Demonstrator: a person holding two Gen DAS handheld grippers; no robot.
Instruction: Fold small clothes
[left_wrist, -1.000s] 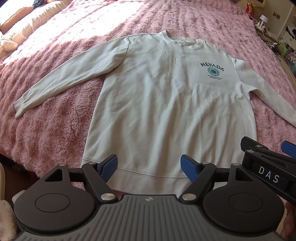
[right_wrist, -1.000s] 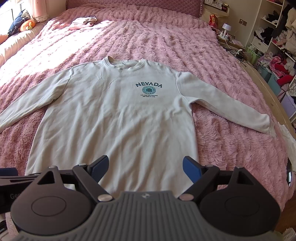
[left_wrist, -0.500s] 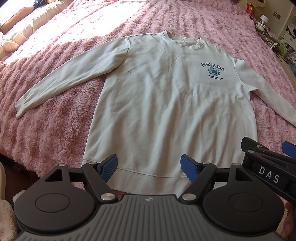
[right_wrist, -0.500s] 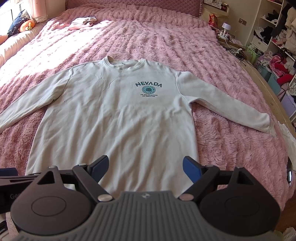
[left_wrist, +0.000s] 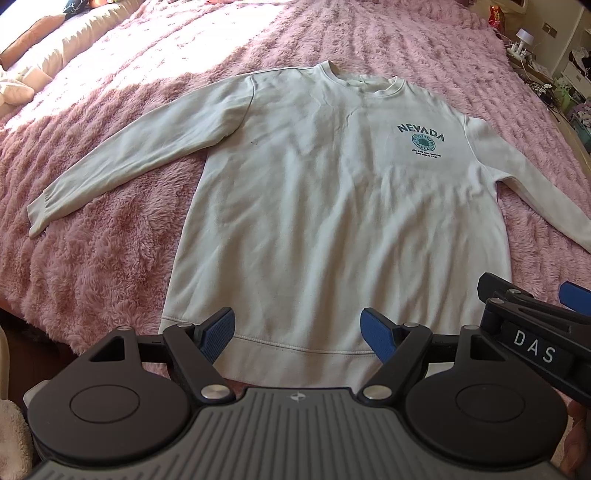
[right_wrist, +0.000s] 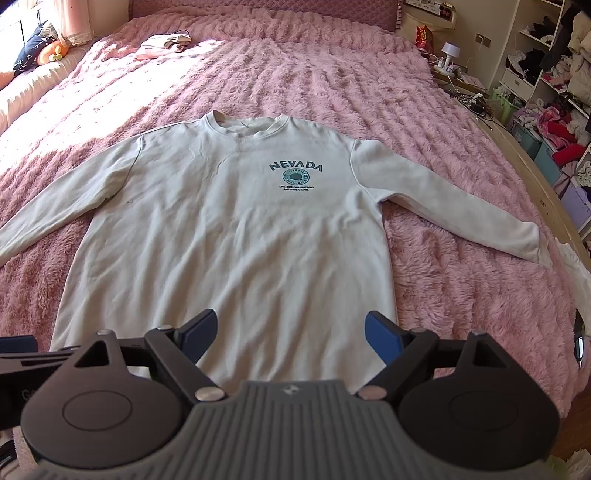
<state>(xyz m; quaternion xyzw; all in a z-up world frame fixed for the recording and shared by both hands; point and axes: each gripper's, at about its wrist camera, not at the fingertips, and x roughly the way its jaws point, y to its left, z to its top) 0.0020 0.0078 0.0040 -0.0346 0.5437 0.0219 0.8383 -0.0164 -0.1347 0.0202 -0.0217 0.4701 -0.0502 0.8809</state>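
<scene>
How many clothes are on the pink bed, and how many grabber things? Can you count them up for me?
Sweatshirts: 1, the pale NEVADA sweatshirt spread flat.
Small bundles of pale clothes: 1, far up the pink blanket.
Grippers: 2, the left gripper and the right gripper, both open.
Total: 4.

"NEVADA" stands in dark teal capitals, arched over a round teal emblem, on the chest of the pale sweatshirt (right_wrist: 229, 236), toward its 2 o'clock side in the left wrist view; two tiny lines beneath are unreadable. White letters "DAS" sit on the right gripper (left_wrist: 532, 350), at 4 o'clock there
</scene>
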